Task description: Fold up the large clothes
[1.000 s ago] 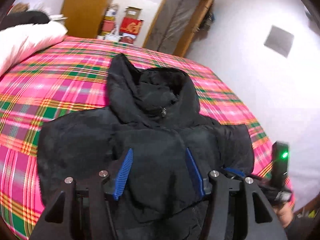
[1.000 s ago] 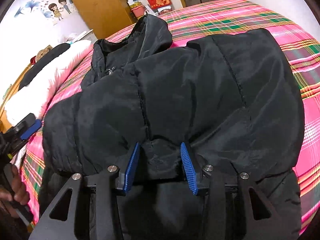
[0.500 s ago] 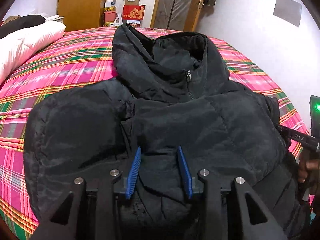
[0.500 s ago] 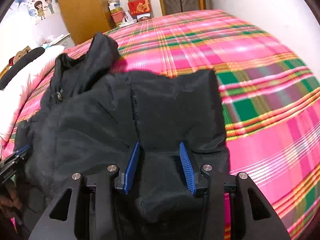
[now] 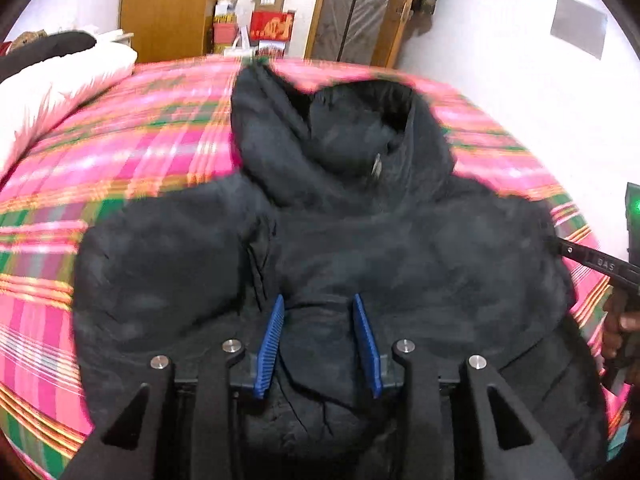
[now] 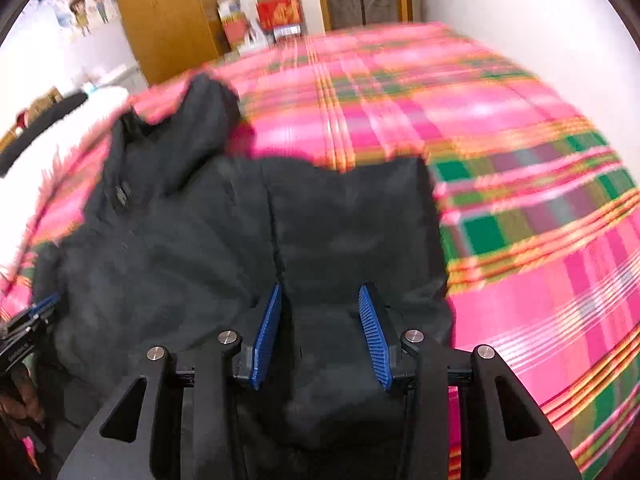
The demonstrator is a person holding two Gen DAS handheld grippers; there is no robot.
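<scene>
My black padded hooded jacket [image 5: 360, 240] lies spread on the pink, green and orange plaid bedspread [image 6: 520, 160]. My left tongs [image 5: 318, 340] are closing around a bunch of its fabric; my right tongs [image 6: 320, 332] pinch another fold. Behind: a white duvet [image 5: 60, 84], wooden wardrobe [image 5: 168, 4], stacked boxes [image 5: 272, 24] and a white wall [image 5: 500, 80].

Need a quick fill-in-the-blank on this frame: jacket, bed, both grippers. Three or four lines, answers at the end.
1. The black hooded jacket lies on a bedspread with a pink ____ pattern.
2. The pads of the right gripper are ____ in colour.
3. Between the fingers of the left gripper sits a bunch of the ____.
4. In the left wrist view, the white quilt lies to the ____ of the jacket.

Missing words: plaid; blue; jacket; left
</scene>
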